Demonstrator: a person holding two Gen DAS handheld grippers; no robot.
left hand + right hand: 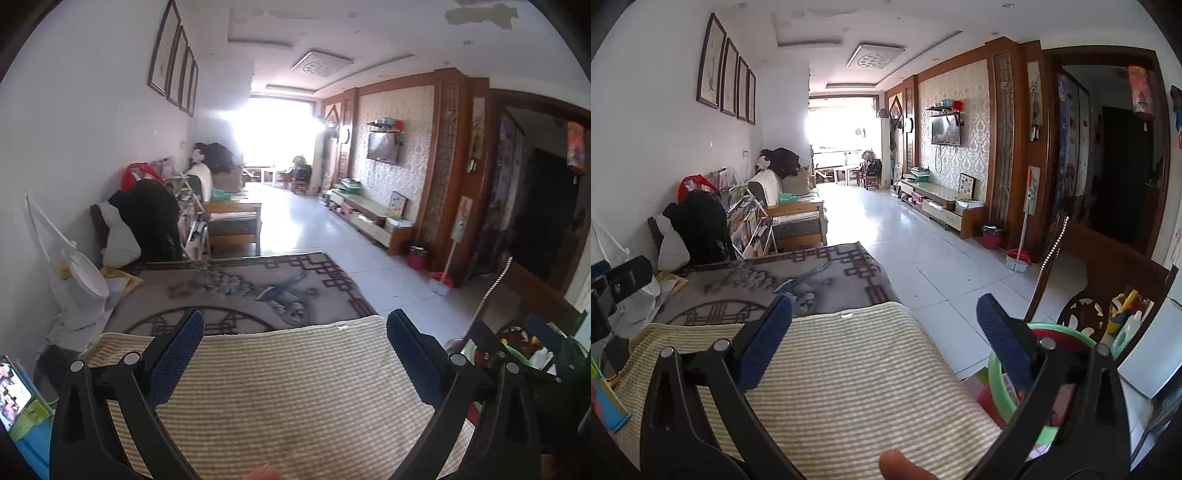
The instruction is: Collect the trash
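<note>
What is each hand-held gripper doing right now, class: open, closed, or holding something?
Left hand-held gripper: open, holding nothing.
Right hand-held gripper: open, holding nothing.

White tiled floor [923, 236] runs past a sofa [794, 210] toward a glaring, perhaps balcony, window [838, 136].

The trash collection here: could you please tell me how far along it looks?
Nothing looks done yet. The left gripper and right gripper both stand open and hold nothing above the striped cloth, where no trash shows. In hand: only the approach. The green bin sits to the right, its contents largely hidden behind the right gripper. Finding and picking up trash is all still left.
</note>
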